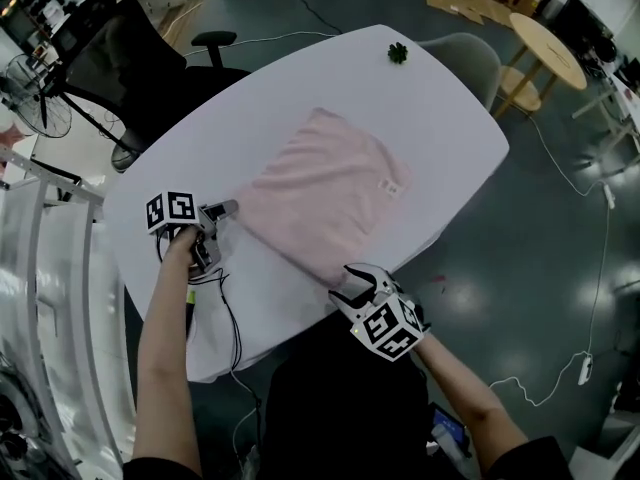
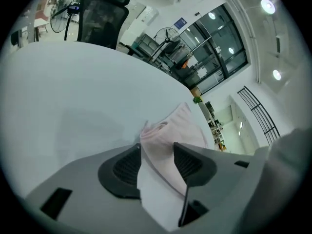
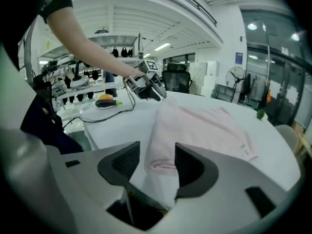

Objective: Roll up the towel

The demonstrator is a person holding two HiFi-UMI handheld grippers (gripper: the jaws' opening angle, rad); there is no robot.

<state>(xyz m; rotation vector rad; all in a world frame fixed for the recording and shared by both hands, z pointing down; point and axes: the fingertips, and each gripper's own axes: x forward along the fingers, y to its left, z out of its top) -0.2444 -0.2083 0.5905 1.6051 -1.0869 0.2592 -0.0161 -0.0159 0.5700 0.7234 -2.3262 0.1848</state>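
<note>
A white oval table (image 1: 450, 128) was seen from above. At left, the left gripper (image 1: 218, 230) hovered just beside the towel's near-left corner, its jaws apart and gripping nothing. A black cable (image 1: 232, 328) trailed across the table below it.

In the middle lay the pink towel (image 1: 325, 193), flat on the table. Its near edge was turned into a low, loose roll running between the two grippers. The towel looked light, soft and limp, and likely to sag or unroll if released. The best hold seemed to be the two ends of that rolled edge.

At right, the right gripper (image 1: 345, 283) hung at the roll's other end, its jaws also apart and empty. A small green object (image 1: 397, 53) sat at the table's far end. No container was in view on the table.
</note>
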